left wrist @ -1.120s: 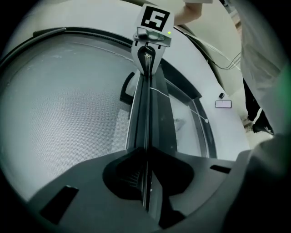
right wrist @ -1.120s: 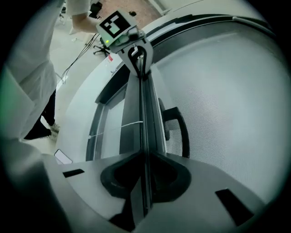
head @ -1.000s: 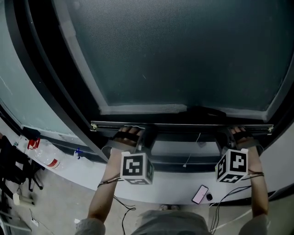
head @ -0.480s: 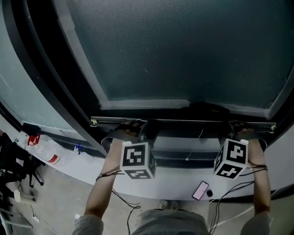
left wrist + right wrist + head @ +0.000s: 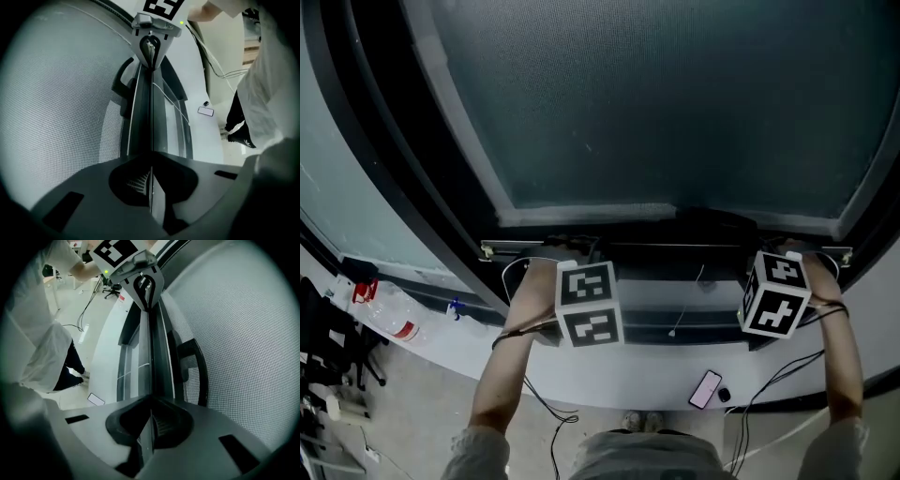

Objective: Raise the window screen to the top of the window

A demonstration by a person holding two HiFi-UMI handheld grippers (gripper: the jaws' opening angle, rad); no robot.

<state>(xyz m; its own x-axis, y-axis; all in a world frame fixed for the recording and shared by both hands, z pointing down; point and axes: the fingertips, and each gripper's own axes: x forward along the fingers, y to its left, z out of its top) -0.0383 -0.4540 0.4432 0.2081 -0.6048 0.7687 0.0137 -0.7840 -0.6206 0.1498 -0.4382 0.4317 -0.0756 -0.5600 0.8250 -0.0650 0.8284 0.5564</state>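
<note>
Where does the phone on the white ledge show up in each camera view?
Head view: the phone lies low, right of centre.
Left gripper view: phone right of centre, mid-height.
Right gripper view: phone at lower left.
Shared landmark: the screen's bottom bar, central in both gripper views.

ledge [image 5: 649,371]: white, curved, below me
phone [image 5: 707,393]: flat on the ledge, right part
bottle [image 5: 394,321]: lying at the ledge's left end

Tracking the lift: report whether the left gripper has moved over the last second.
Yes. The left gripper has risen, away from the small pink phone, toward the thin metal screen bar.
</note>
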